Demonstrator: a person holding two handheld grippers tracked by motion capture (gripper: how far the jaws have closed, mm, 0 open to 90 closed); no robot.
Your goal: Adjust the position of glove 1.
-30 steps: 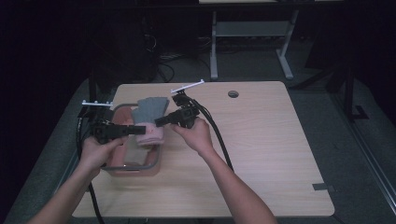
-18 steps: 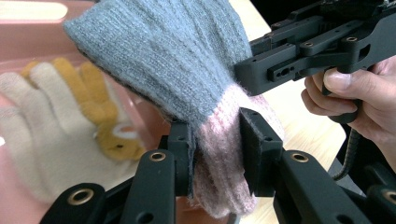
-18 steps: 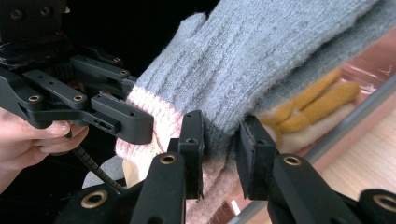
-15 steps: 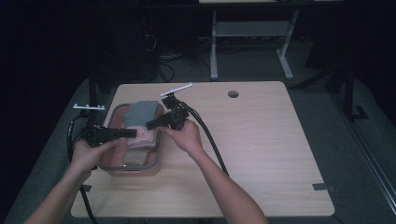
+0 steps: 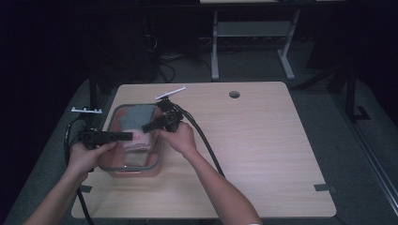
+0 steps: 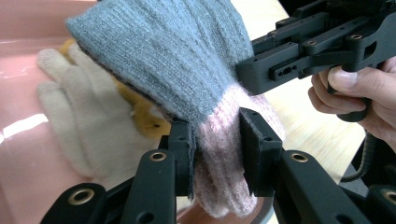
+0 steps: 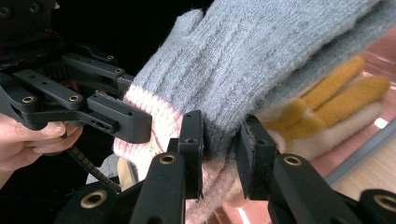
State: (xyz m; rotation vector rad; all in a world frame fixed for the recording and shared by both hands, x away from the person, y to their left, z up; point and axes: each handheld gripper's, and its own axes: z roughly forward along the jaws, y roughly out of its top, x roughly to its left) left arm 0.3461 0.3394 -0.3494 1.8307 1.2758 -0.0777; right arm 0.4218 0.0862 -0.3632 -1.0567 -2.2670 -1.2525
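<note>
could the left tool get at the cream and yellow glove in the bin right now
Probably not as things stand. The left tool is shut on the grey and pink glove, which hangs over the cream and yellow glove in the pink bin, and the right tool grips it too.

Grey knitted glove (image 6: 173,60) with pink cuff (image 6: 224,154), held above a pink tray (image 5: 112,161) near the table's left edge. Inside the tray lies a cream glove (image 6: 79,121) with yellow fingers (image 7: 341,88), beneath the grey glove.
</note>
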